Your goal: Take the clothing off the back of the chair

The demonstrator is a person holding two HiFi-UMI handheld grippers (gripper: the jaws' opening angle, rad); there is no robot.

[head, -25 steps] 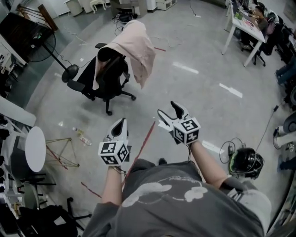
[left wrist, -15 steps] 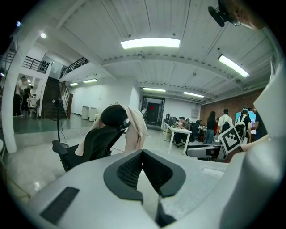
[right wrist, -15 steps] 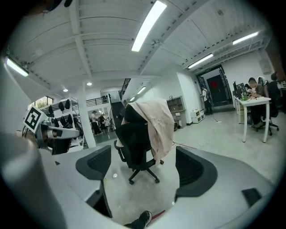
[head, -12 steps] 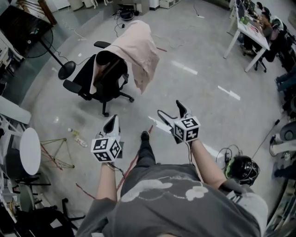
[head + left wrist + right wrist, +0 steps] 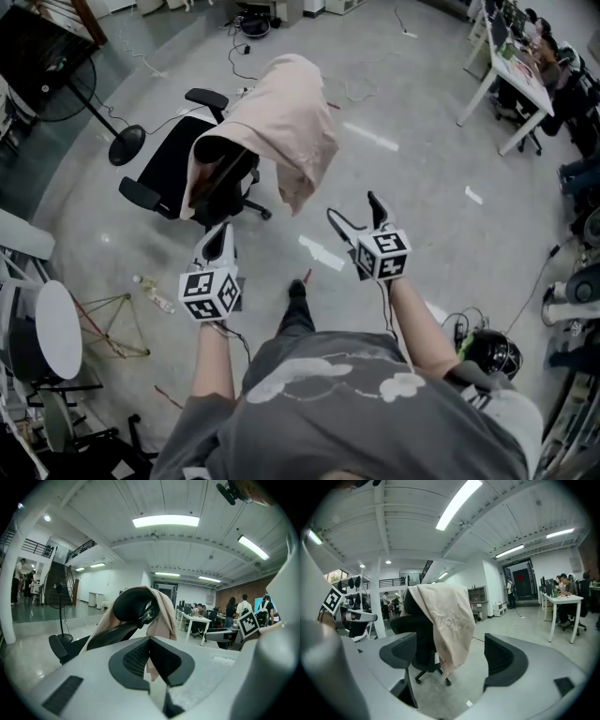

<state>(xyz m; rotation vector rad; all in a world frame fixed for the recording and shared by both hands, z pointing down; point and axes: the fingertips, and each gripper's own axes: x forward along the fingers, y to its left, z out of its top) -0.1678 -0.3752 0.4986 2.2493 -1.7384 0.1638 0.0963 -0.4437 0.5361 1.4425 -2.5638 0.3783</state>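
Observation:
A pale pink garment (image 5: pixel 286 117) hangs over the back and headrest of a black office chair (image 5: pixel 173 169), its hem dangling on the right side. My left gripper (image 5: pixel 221 242) is just short of the chair base, jaws shut and empty. In the left gripper view its pads (image 5: pixel 150 641) meet below the headrest (image 5: pixel 133 606) and the garment (image 5: pixel 164 618). My right gripper (image 5: pixel 356 211) stands open, right of the hanging hem and apart from it. The right gripper view frames the garment (image 5: pixel 450 618) and the chair (image 5: pixel 417 639) between the wide jaws of the right gripper (image 5: pixel 450 657), still some way off.
A standing fan (image 5: pixel 122 141) is left of the chair. On the floor at the left are a white round table (image 5: pixel 52 319), a wire frame (image 5: pixel 108 323) and a bottle (image 5: pixel 155 298). A helmet (image 5: pixel 487 352) lies at the right. Desks with seated people (image 5: pixel 511 80) are at the far right.
The person has stepped forward, and both grippers have come closer to the chair. The chair and garment look larger and nearer in the head view.

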